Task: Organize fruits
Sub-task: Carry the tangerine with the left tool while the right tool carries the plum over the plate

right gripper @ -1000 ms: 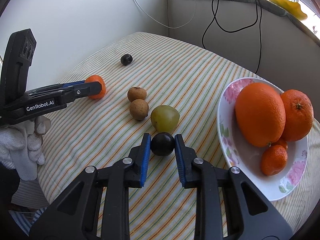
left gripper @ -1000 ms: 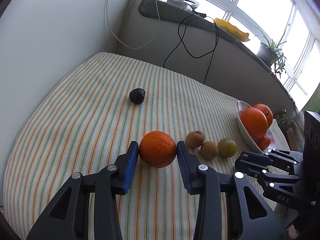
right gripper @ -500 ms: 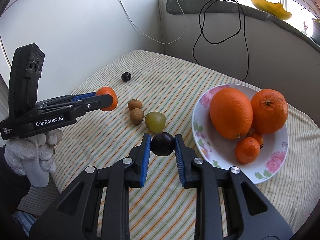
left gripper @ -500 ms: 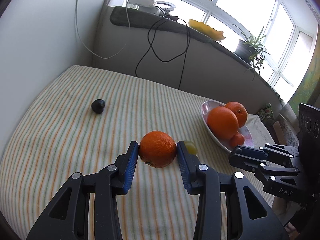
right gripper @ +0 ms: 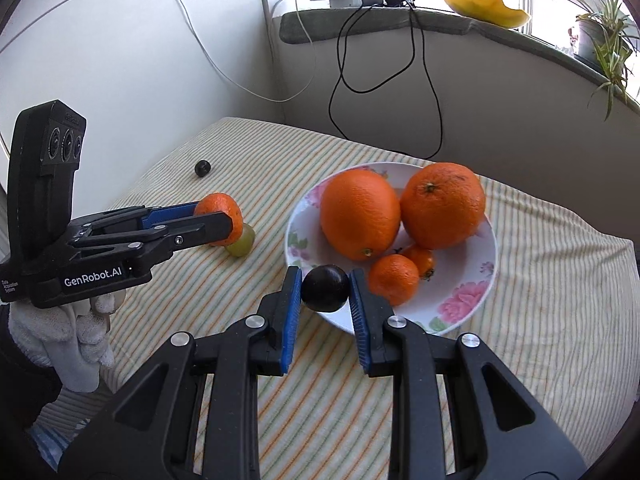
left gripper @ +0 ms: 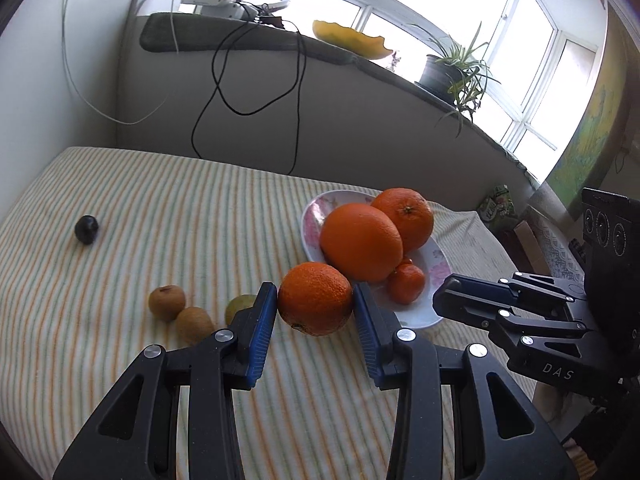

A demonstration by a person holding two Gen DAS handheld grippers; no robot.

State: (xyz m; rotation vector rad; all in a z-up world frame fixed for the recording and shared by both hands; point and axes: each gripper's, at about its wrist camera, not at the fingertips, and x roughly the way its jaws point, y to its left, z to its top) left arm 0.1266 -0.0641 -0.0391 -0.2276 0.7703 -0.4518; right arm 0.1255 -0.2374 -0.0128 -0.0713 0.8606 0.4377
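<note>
Left wrist view: left gripper (left gripper: 315, 307) clamps an orange (left gripper: 315, 303) above the cloth, near the bowl (left gripper: 420, 316); right wrist view: right gripper (right gripper: 325, 290) clamps a dark plum (right gripper: 324, 288) at the bowl's rim; crowded oranges may let either roll out.

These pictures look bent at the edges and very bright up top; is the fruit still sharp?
Left wrist view: fisheye curves the window frames, panes blown out white, held orange crisp. Right wrist view: dark corners, wall seam bowed, plum and plate sharp.
</note>
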